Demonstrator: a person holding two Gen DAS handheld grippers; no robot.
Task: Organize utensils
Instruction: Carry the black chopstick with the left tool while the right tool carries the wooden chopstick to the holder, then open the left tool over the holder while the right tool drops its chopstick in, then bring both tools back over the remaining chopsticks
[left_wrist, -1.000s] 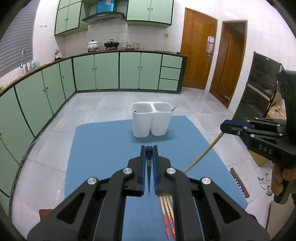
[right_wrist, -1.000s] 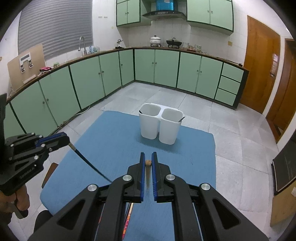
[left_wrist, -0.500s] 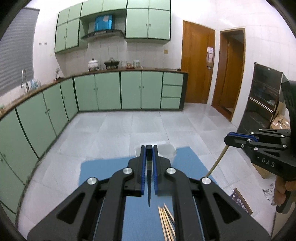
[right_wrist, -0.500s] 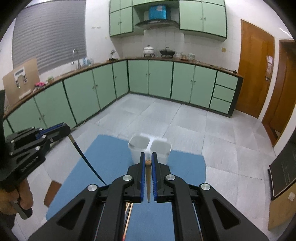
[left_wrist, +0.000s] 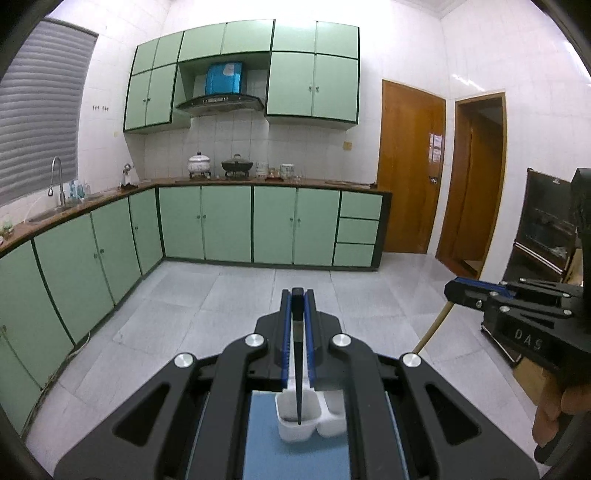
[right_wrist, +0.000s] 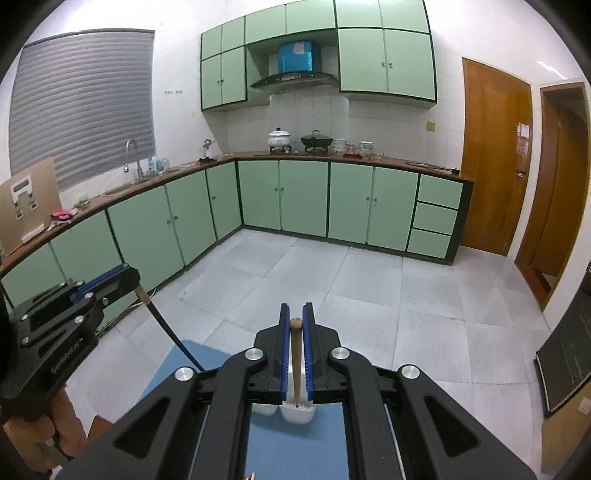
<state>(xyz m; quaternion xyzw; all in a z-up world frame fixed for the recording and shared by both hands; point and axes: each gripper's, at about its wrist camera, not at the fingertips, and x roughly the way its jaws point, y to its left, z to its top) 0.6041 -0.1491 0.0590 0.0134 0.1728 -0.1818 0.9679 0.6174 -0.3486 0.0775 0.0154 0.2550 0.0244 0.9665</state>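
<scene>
Step in hand: transport of 2 chopsticks to white 2-compartment holder (left_wrist: 312, 419).
Left gripper (left_wrist: 297, 295) clamped on black chopstick (left_wrist: 297, 369), tip hanging over holder's left compartment at 6 o'clock.
Right gripper (right_wrist: 296, 312) clamped on tan chopstick (right_wrist: 294, 358), tip over right compartment (right_wrist: 299, 411).
Holder standing on blue mat (left_wrist: 295, 458).
Next, judged: lower tips inside rims, then release; misalignment risks chopstick landing outside.
</scene>
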